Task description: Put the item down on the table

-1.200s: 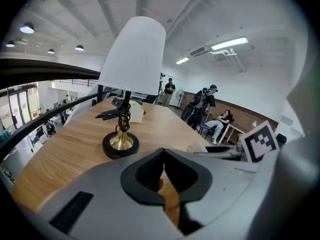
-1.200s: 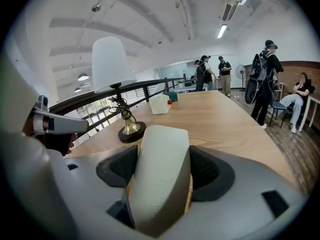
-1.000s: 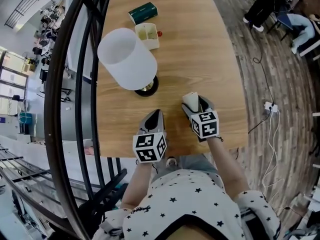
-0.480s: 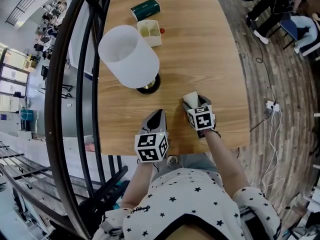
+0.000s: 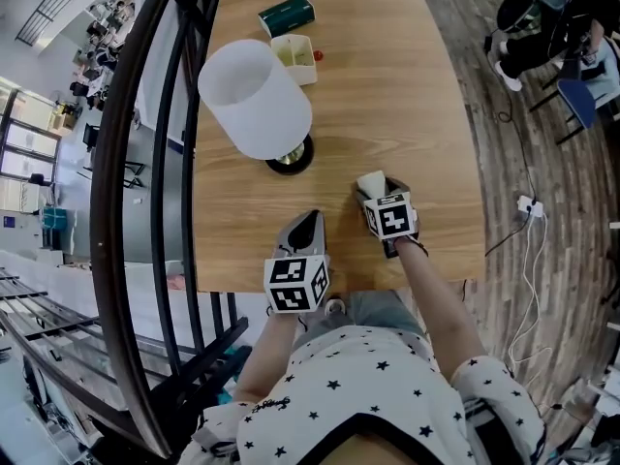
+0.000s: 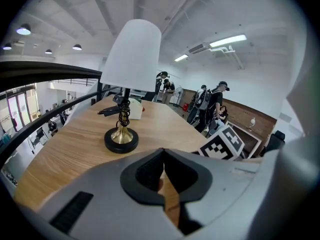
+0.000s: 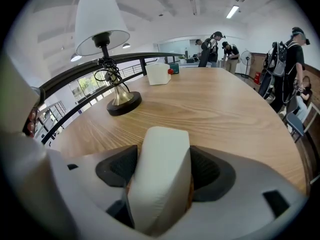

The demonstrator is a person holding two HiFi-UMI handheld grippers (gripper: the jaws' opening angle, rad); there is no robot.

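1. Jaws of right gripper [image 7: 161, 170] were clamped on an off-white rounded oblong block [image 7: 159, 176], with the pads against both its sides.
2. Block [image 5: 371, 182] sat low over the light wooden table [image 5: 407, 95], on the near side of the white-shaded lamp with round black base [image 5: 289, 156] and to its right in the head view. Contact with the tabletop couldn't be made out.
3. Left gripper [image 6: 162, 170] had its jaws together with nothing between them. It was on the lamp's near side, beside the right gripper.
4. Dark green box [image 5: 287, 16], white square container [image 5: 293, 55] and small red thing [image 5: 319, 55] lay beyond the lamp.
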